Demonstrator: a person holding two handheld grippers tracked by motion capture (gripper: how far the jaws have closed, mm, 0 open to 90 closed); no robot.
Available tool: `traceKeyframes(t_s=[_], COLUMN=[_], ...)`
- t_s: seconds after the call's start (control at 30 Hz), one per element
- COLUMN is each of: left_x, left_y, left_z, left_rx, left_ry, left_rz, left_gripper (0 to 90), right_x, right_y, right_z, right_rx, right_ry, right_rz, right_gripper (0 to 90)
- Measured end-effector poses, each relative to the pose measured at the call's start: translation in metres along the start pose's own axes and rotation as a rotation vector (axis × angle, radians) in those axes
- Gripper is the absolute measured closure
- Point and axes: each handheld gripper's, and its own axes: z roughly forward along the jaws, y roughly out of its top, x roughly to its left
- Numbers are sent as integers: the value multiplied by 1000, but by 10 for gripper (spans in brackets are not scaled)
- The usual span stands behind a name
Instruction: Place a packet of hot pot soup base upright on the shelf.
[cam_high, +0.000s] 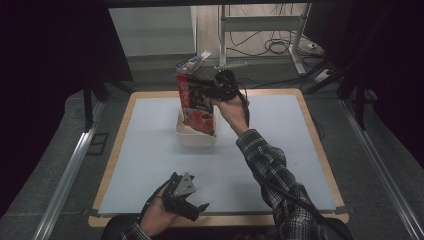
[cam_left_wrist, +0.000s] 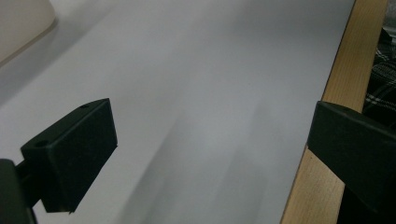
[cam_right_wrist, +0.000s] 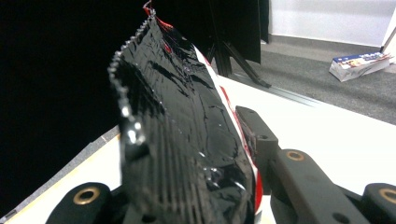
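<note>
R gripper is clamped on the upper edge of the snack bag, jaws pressed together on the foil w/ the bag hanging below them; in the right gripper view the bag fills the gap between the jaws, black glossy back face toward the camera, serrated seal edge running away from the grip. Directly under the gripper the bag's lower end sits in or just over the white bin; can't tell if it touches the bottom. Risk, as I judge it: the hold is on thin slick film near one edge, so the bag could slip or swing out of the jaws if the hand jerks; a tilted bag could catch the bin rim and tip over or out on release; the light bin could also shift if the bag drags on its wall. Bag looks like a sealed foil pouch; red printed front w/ food picture, black upper band, crinkled, partly puffed, prob. light and floppy. L gripper well away toward the near table edge, jaws apart, nothing between them; it hovers low over the grey mat beside the wooden table edge.
</note>
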Motion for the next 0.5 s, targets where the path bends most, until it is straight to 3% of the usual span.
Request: traceKeyframes(t_s=[0.5], left_x=[-1], left_y=[0], left_z=[2], left_rx=[16], left_ry=[-3], left_rz=[8], left_gripper=[13], right_x=[3], right_y=[-13], right_z=[11], right_rx=[17], right_ry=[-10], right_rz=[-18], right_gripper=[695])
